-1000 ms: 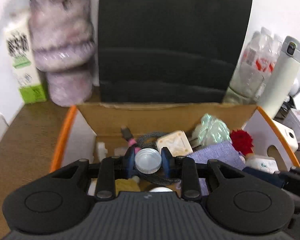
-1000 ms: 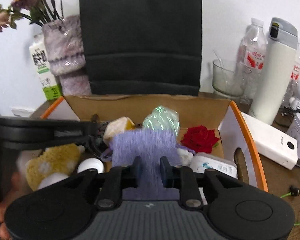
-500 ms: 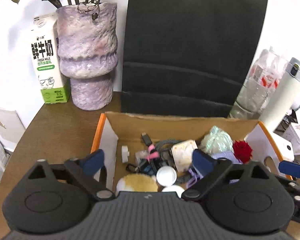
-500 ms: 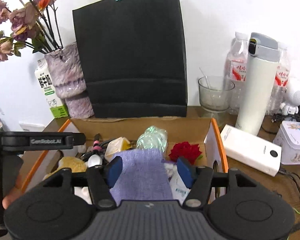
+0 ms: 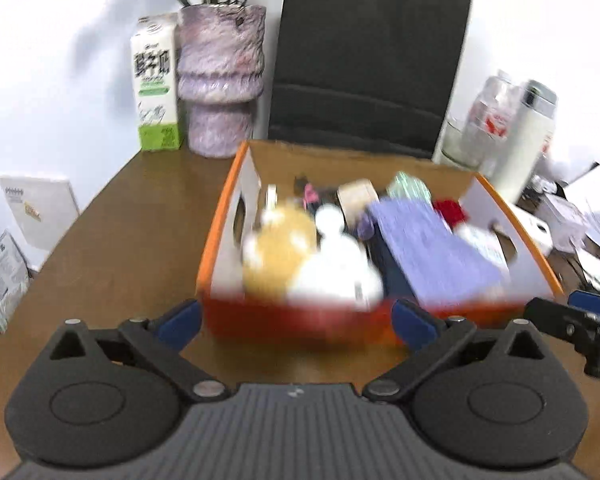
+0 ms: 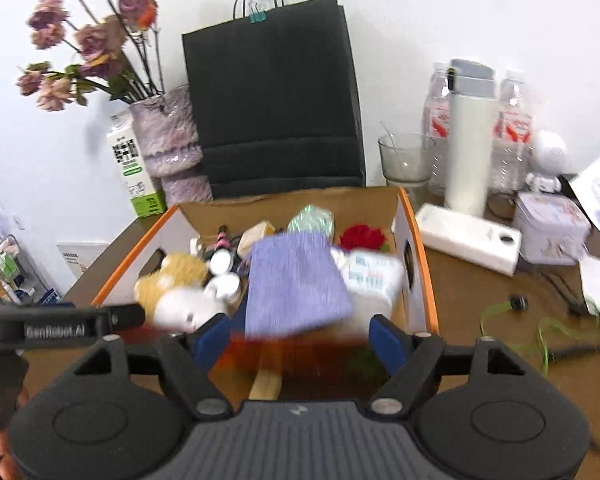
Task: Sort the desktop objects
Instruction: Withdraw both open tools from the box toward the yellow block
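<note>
Two tools, left tool (image 5: 296, 322) spread wide, right tool (image 6: 300, 338) just opening, both empty, one orange box (image 5: 224, 224) at 12 o'clock, one purple cloth (image 6: 294, 284), two water bottles (image 6: 514, 128).

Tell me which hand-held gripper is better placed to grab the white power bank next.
Right. The white rectangular power bank lies just right of the orange-edged cardboard box, on the open right hand-held gripper's side; the left hand-held gripper faces the box's opposite end.

Both wrist cameras sit just behind their claws, tilted down across the brown wooden desk (image 5: 132, 232) toward the wall. Each faces the orange-rimmed cardboard box (image 5: 236, 184) (image 6: 424, 264) from close by; the left views from further left.
</note>
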`<state>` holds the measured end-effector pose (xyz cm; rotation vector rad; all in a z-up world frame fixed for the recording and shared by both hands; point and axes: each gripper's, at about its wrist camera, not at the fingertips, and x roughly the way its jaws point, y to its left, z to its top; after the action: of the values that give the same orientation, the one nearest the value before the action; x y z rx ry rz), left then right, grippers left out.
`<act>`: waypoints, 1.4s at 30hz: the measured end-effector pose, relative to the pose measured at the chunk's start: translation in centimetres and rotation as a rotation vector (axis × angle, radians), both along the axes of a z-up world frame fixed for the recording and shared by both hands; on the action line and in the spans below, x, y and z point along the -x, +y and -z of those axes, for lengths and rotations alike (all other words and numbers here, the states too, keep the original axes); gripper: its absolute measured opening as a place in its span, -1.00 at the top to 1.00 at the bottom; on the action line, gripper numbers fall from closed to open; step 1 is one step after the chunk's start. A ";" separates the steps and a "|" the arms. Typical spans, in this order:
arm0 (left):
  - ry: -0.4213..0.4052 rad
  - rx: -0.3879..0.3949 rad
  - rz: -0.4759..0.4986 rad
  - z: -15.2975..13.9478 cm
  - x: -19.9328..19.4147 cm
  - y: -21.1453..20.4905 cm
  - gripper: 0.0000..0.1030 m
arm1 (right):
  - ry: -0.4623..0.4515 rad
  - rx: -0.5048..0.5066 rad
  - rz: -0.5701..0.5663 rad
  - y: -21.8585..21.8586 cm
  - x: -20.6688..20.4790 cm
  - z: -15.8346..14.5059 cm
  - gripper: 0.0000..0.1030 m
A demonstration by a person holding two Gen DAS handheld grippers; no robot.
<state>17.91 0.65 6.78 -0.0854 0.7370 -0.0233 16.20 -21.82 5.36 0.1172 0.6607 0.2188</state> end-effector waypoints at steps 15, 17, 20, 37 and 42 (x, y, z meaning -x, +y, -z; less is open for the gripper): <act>-0.178 -0.080 0.054 5.8 20.8 -1.3 -1.00 | -0.106 0.093 -0.049 -0.2 19.3 6.6 -0.69; -0.188 -0.114 0.078 6.3 22.0 -1.2 -1.00 | -0.107 0.093 -0.050 -0.4 20.5 7.0 -0.74; -0.184 -0.112 0.081 6.5 22.7 -0.8 -1.00 | -0.095 0.078 -0.056 -1.0 21.7 7.3 -0.74; -0.058 -0.053 0.100 7.7 21.0 -0.5 -1.00 | -0.083 0.097 -0.038 -0.6 21.2 7.8 -0.74; -0.136 -0.040 0.114 6.9 20.8 -0.7 -1.00 | -0.047 0.104 -0.040 -0.5 20.0 7.8 -0.74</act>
<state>-2.90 -0.08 -0.14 -0.0033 0.6057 -0.1215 -3.85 -22.35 -2.46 -0.0015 0.6265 0.2247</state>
